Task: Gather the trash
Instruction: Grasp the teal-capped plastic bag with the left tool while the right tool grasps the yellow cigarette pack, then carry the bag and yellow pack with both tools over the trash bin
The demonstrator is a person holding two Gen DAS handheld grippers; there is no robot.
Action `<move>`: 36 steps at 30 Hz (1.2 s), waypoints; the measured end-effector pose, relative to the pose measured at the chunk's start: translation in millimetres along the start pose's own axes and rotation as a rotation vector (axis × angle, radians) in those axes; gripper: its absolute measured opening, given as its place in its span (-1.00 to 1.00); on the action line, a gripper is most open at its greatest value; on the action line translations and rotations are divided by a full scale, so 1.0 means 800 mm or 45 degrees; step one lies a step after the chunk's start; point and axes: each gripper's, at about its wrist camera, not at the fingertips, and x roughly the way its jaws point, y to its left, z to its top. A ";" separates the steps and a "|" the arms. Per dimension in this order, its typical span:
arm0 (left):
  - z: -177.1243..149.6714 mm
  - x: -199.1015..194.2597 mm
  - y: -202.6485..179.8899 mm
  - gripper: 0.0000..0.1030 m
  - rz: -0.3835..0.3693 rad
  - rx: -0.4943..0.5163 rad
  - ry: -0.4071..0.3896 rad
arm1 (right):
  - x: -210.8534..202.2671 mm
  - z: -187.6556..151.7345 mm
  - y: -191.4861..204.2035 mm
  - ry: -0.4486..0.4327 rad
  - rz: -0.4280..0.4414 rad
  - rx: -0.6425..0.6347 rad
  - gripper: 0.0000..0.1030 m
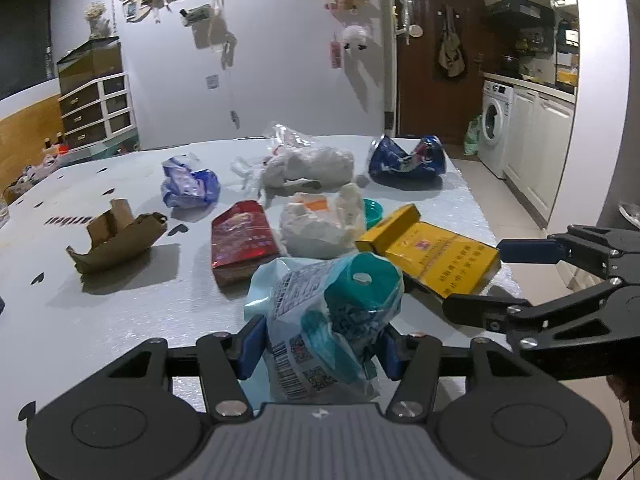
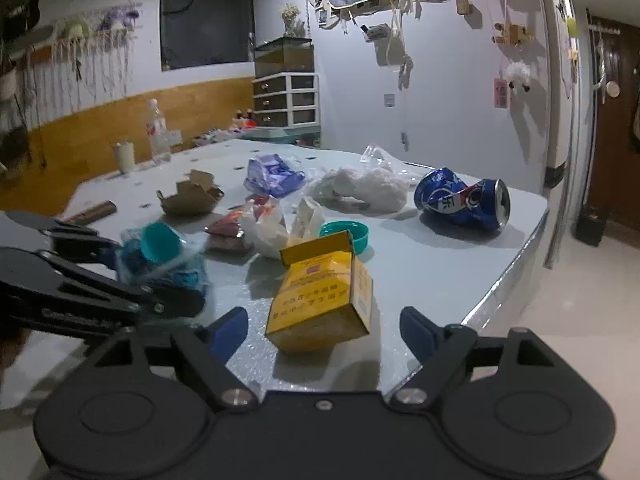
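Closest in the left view, the left gripper pinches a teal packet between its blue pads, low over the near edge of the pale surface. Just to its right, the right gripper stands wide with nothing clamped; a yellow box lies on the surface between its fingers, seemingly untouched. Farther back sit white bags, a crushed blue can, a torn brown carton, a red pouch, a blue wrapper and a teal lid.
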 end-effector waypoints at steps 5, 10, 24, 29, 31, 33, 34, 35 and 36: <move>0.000 0.000 0.005 0.11 0.026 -0.022 0.006 | 0.014 0.006 0.010 0.003 -0.049 -0.039 0.62; 0.001 -0.002 0.007 0.11 0.041 -0.038 0.003 | 0.032 0.009 0.021 0.025 -0.080 -0.108 0.61; -0.009 -0.034 0.012 0.10 0.015 -0.105 -0.031 | -0.001 0.008 0.028 0.052 -0.100 -0.045 0.19; -0.014 -0.062 0.007 0.10 -0.015 -0.110 -0.062 | -0.039 0.003 0.037 0.043 -0.142 -0.010 0.19; -0.016 -0.073 0.004 0.10 -0.027 -0.113 -0.074 | -0.055 0.003 0.041 0.041 -0.160 -0.001 0.19; -0.019 -0.087 0.001 0.10 -0.040 -0.113 -0.086 | -0.073 0.002 0.044 0.030 -0.179 0.013 0.19; -0.020 -0.094 -0.001 0.10 -0.045 -0.111 -0.094 | -0.082 0.001 0.045 0.022 -0.185 0.025 0.19; -0.021 -0.100 -0.002 0.10 -0.049 -0.107 -0.101 | -0.091 0.000 0.047 0.016 -0.191 0.035 0.19; -0.023 -0.107 -0.004 0.10 -0.052 -0.104 -0.111 | -0.099 -0.001 0.049 0.009 -0.200 0.043 0.19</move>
